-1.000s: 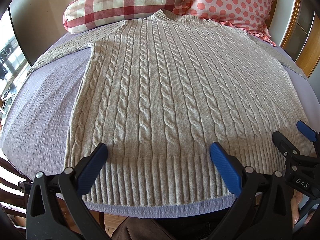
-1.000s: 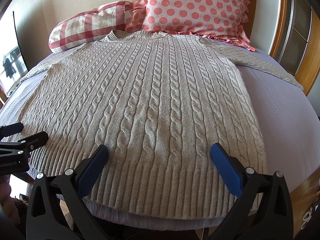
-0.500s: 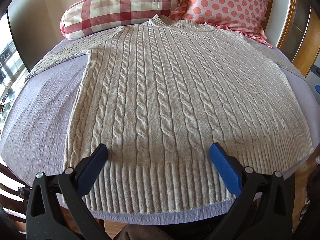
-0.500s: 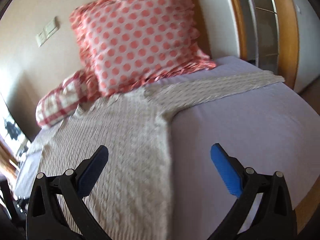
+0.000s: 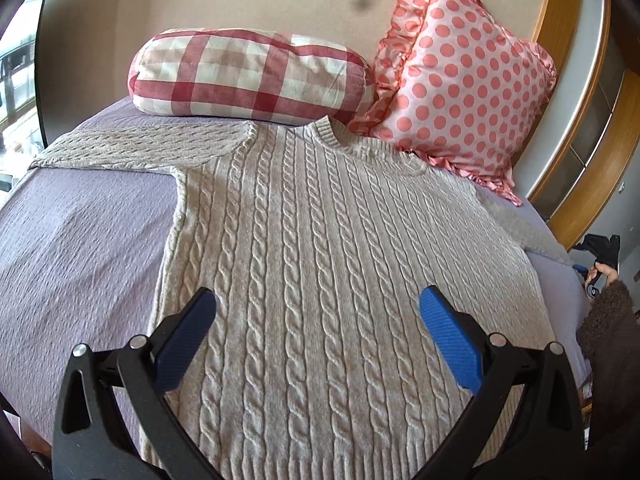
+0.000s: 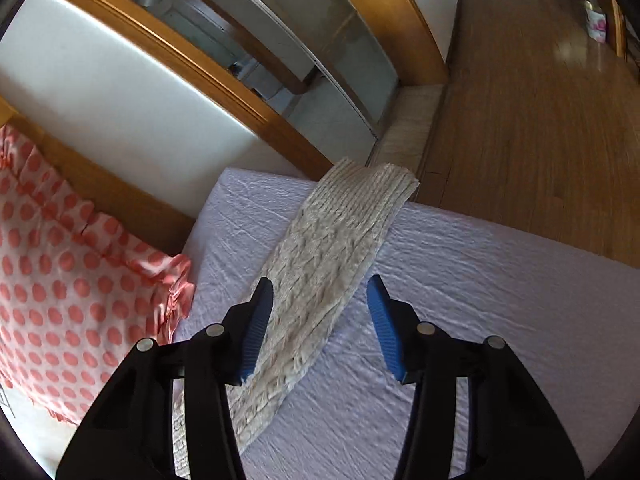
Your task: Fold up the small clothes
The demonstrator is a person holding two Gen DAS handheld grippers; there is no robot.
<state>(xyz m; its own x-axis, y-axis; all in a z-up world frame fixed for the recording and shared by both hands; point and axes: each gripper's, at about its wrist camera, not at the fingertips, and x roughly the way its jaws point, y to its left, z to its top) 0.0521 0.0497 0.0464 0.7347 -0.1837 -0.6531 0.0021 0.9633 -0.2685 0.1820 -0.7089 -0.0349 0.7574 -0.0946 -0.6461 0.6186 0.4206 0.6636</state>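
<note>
A grey cable-knit sweater (image 5: 320, 272) lies flat, front up, on the lilac bed (image 5: 76, 240), neck toward the pillows, both sleeves spread sideways. My left gripper (image 5: 316, 332) is open and empty, hovering over the sweater's body. My right gripper (image 6: 320, 312) is open and empty, straddling above the sweater's right sleeve (image 6: 332, 248), whose cuff reaches the bed's edge. The right gripper also shows at the far right of the left wrist view (image 5: 596, 264), held by a hand.
A red checked pillow (image 5: 248, 76) and a pink dotted cushion (image 5: 460, 92) lie at the head of the bed; the cushion (image 6: 60, 304) is left of the right gripper. A wooden bed frame (image 6: 168, 56) and wooden floor (image 6: 540, 120) lie beyond the bed (image 6: 480, 300).
The left gripper moved forward from the hem to over the sweater's middle. The right gripper swung right, from the hem out to the right sleeve, and its jaws narrowed somewhat.
</note>
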